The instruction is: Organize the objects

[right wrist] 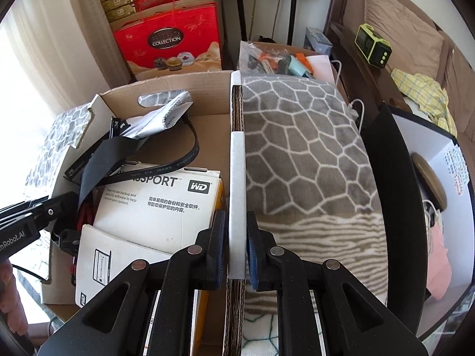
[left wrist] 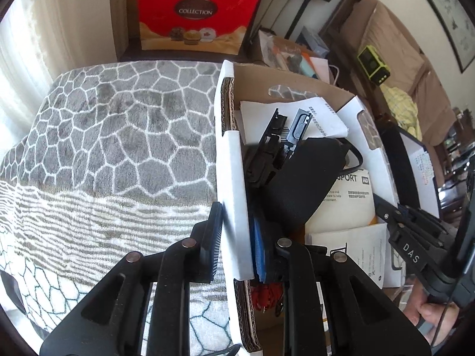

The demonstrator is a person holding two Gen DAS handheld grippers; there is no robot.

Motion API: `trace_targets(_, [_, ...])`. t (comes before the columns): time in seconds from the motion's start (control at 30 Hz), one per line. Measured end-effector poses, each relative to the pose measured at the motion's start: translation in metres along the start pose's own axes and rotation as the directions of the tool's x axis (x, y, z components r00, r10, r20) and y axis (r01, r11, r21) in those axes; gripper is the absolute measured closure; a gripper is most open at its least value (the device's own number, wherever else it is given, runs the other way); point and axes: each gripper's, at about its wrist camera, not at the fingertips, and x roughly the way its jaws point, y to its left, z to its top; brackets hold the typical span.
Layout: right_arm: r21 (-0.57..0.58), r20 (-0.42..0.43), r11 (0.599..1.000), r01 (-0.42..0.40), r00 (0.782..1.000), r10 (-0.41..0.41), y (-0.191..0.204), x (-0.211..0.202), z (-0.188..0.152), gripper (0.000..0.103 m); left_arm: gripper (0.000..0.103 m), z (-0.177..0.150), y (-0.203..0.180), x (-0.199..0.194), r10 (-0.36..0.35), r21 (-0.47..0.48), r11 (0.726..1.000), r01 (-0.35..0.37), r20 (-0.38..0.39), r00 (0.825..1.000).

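Left claw clamps box wall; right claw opposite wall

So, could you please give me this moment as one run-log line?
left tongs: shut on box wall | right tongs: shut on opposite wall | box: on blanket

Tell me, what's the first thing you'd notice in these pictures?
A cardboard box full of odds and ends sits on a grey blanket with a white cobble pattern. The left gripper and the right gripper each pinch one of its opposite side walls. Inside lie a white WD box and a black ribbon cable, and a bright red gift bag stands behind.
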Motion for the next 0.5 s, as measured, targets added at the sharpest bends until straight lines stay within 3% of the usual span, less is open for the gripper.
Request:
trace_targets(0.1, [0.015,0.004,0.999,-0.031,1.0,0.031,-0.006,-0.003,-0.001,0.088,0.077,0.0,0.002,-0.005,-0.011,-0.009,1.0,0.011,0.004,1.0])
trace_targets(0.17, [0.036,0.022,0.999,-0.04,0.999,0.039,-0.013,-0.009,-0.001,0.086,0.053,0.0,0.004,-0.014,-0.047,-0.018,0.999,0.048,0.029,0.998])
trace_targets(0.23, [0.041,0.041,0.999,-0.028,0.999,0.027,-0.018,-0.018,0.0,0.073,0.039,0.001,0.008,-0.025,-0.073,-0.032,0.997,0.075,0.069,0.995])
trace_targets(0.33, [0.033,0.048,0.999,-0.039,0.998,0.037,-0.022,-0.028,-0.002,0.069,0.024,0.002,0.018,-0.038,-0.113,-0.067,0.99,0.12,0.107,0.988])
trace_targets(0.47, [0.014,0.076,0.999,-0.037,0.997,0.036,-0.021,-0.043,-0.007,0.066,0.017,-0.001,0.037,-0.053,-0.102,-0.12,0.985,0.121,0.153,0.983])
trace_targets(0.5, [0.007,0.082,1.0,-0.031,0.996,0.03,-0.02,-0.046,-0.009,0.059,0.017,-0.002,0.039,-0.058,-0.1,-0.121,0.985,0.121,0.163,0.982])
